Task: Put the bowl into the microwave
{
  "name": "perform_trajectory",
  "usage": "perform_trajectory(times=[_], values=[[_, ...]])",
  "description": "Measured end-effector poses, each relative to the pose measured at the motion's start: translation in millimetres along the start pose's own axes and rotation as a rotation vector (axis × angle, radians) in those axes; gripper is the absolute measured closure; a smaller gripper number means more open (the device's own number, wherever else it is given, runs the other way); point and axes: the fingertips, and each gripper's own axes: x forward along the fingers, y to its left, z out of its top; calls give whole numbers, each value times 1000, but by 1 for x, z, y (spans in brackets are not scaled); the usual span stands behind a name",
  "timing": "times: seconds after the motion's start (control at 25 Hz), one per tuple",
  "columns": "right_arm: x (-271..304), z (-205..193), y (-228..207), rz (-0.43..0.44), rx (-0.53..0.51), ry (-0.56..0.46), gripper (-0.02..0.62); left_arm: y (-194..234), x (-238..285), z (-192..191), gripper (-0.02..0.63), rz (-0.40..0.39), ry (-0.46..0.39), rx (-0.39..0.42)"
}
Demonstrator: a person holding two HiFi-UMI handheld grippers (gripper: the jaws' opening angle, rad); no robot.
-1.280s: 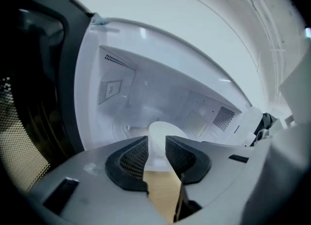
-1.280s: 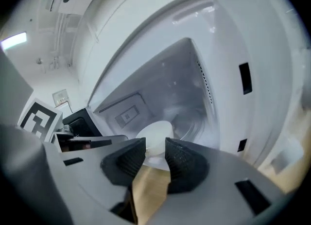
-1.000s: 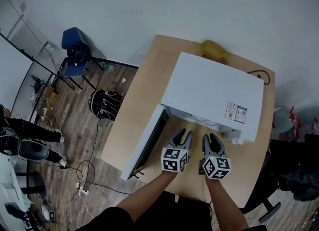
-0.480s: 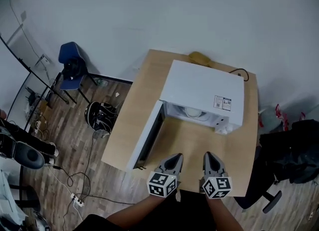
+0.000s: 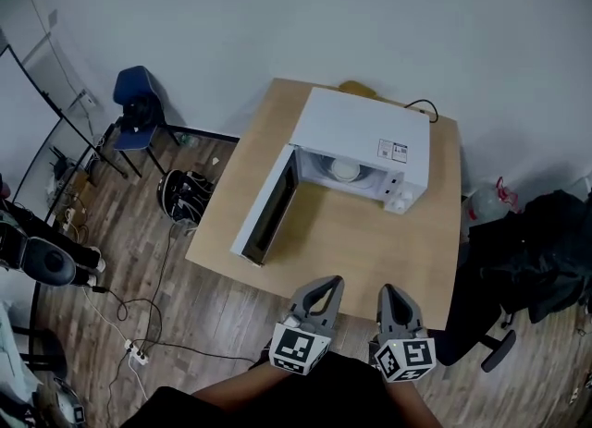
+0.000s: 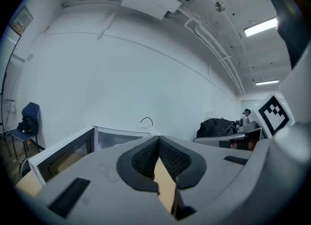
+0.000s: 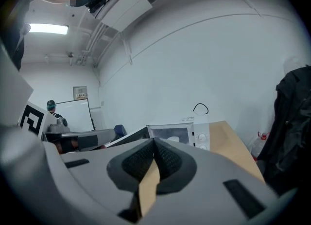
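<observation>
We see the bowl [image 5: 344, 169] as a small, pale, round dish sitting inside the cavity of the white microwave [image 5: 365, 130]. The microwave's door [image 5: 268, 209] stands open to the left on the wooden table [image 5: 361, 241]. Our left gripper [image 5: 324, 287] and right gripper [image 5: 392, 293] both have their jaws closed together on nothing and hover off the table's near edge, well apart from the microwave. A yellowish thing [image 5: 356, 90] behind the microwave is mostly hidden, and the bowl's contents are too small to make out.

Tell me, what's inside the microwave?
A white bowl sits inside the open microwave. The microwave's top covers the back of the inside, so that part can't be seen.
</observation>
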Motion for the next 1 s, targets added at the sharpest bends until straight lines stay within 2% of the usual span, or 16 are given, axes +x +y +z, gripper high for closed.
perform_trajectory(times=[0.2, 0.32, 0.52, 0.76, 1.0], values=[[-71, 1, 5, -9, -48, -44, 535, -60, -44, -3, 594, 14, -4, 9], [-112, -9, 4, -9, -68, -54, 537, -98, -65, -10, 594, 36, -13, 23], [-170, -35, 7, -26, -62, -50, 537, -155, -104, -25, 594, 53, -2, -7], [-216, -43, 43, -30, -102, -72, 537, -180, -145, -30, 594, 23, -16, 59], [-237, -40, 61, -86, -96, -106, 537, -176, -174, -33, 595, 22, -6, 29]])
